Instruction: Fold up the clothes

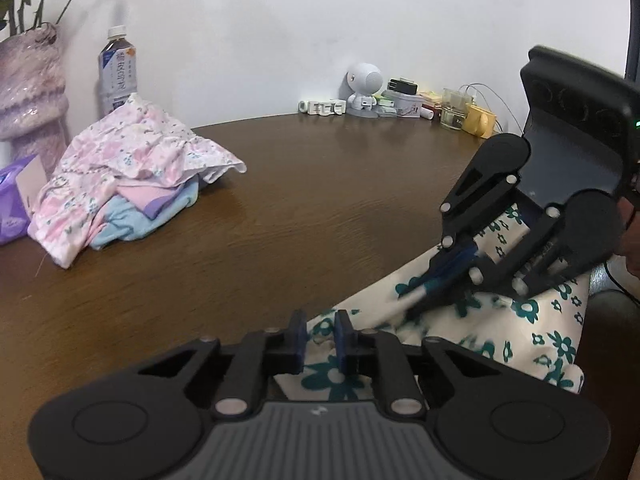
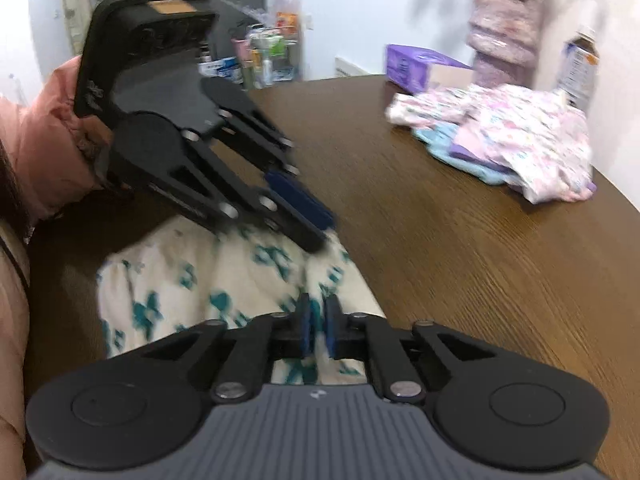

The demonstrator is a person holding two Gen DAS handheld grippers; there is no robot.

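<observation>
A cream garment with teal flowers (image 1: pixel 500 320) lies bunched at the near edge of the brown round table (image 1: pixel 300 200). My left gripper (image 1: pixel 322 338) is shut on its edge, with cloth pinched between the blue pads. My right gripper (image 1: pixel 412 300) comes in from the right, its tips closed on a fold of the same cloth. In the right wrist view, the right gripper (image 2: pixel 318 328) pinches the garment (image 2: pixel 192 272), and the left gripper (image 2: pixel 320 232) presses into it further back. A pile of pink, blue and purple clothes (image 1: pixel 132 168) (image 2: pixel 508 136) sits apart.
A drink bottle (image 1: pixel 117 72), a pink vase (image 1: pixel 30 84) and a purple tissue pack (image 1: pixel 12 204) stand behind the pile. A white figurine (image 1: pixel 362 90), jars and a yellow cup (image 1: pixel 476 118) line the far edge. A person's pink sleeve (image 2: pixel 44 140) holds the left gripper.
</observation>
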